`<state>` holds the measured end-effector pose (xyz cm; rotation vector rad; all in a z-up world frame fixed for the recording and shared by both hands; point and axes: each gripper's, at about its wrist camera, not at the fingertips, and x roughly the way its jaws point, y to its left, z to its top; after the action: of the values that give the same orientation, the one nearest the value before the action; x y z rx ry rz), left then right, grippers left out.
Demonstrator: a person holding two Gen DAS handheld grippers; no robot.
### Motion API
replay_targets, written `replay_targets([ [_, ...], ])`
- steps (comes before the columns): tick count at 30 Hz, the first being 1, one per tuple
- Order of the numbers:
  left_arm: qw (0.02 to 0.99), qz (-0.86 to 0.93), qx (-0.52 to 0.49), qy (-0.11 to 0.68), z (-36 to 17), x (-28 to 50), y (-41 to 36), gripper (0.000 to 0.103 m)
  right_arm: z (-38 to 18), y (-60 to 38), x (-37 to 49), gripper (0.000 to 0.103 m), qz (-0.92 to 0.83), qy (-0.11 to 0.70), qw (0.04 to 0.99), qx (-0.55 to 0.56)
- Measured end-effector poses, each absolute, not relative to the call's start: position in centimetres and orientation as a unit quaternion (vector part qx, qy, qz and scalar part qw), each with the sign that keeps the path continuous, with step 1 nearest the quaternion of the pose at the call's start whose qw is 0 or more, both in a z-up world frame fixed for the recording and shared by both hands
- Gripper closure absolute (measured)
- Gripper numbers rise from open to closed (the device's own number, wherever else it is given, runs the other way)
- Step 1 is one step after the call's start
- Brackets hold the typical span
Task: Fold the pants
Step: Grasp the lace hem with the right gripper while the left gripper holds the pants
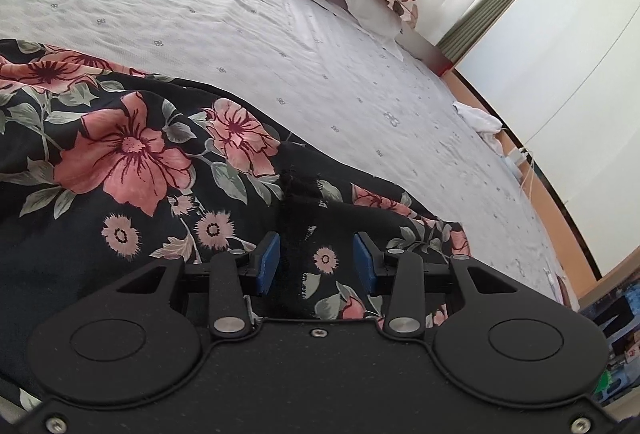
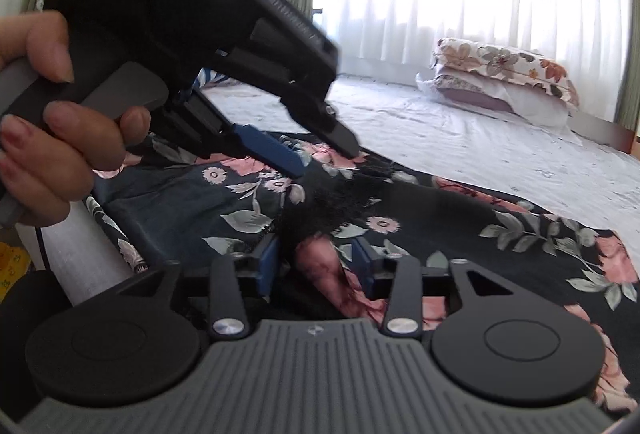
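Floral pants [image 1: 132, 161] spread flat on bed sheet [image 1: 248, 33]. Left gripper [image 1: 316, 262] jaws parted, nothing pinched, fabric only underneath. Right gripper [image 2: 316, 262] jaws parted too, nothing gripped.

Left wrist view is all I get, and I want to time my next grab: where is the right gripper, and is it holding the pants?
Observer: The right gripper is open, low over the pants. A pink-flowered fold lies between its pads, not pinched.
Operator: How near is it to my gripper?
Observer: Near. The left gripper is just ahead of it, open too, with its tips at the fabric beside the same black frayed seam.
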<state>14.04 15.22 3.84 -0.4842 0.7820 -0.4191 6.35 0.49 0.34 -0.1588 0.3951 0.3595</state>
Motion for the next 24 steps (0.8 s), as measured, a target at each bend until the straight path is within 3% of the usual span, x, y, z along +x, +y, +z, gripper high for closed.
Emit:
replay_targets([
  [1, 0.872, -0.206, -0.238, 0.375, 3.9, 14.0, 15.3, 0.064, 0.3, 0.7, 6.5, 0.05, 0.175, 0.194, 0.962, -0.082],
  [2, 0.868, -0.214, -0.244, 0.375, 3.9, 14.0, 15.3, 0.064, 0.3, 0.7, 6.5, 0.073, 0.171, 0.19, 0.963, -0.083],
  [4, 0.86, -0.231, -0.255, 0.376, 4.0, 13.8, 15.5, 0.064, 0.3, 0.2, 6.2, 0.095, 0.156, 0.18, 0.969, -0.07],
  [24, 0.787, -0.312, -0.327, 0.42, 0.5, 15.3, 13.4, 0.061, -1.3, -2.7, 4.1, 0.096, 0.096, 0.177, 0.979, -0.043],
])
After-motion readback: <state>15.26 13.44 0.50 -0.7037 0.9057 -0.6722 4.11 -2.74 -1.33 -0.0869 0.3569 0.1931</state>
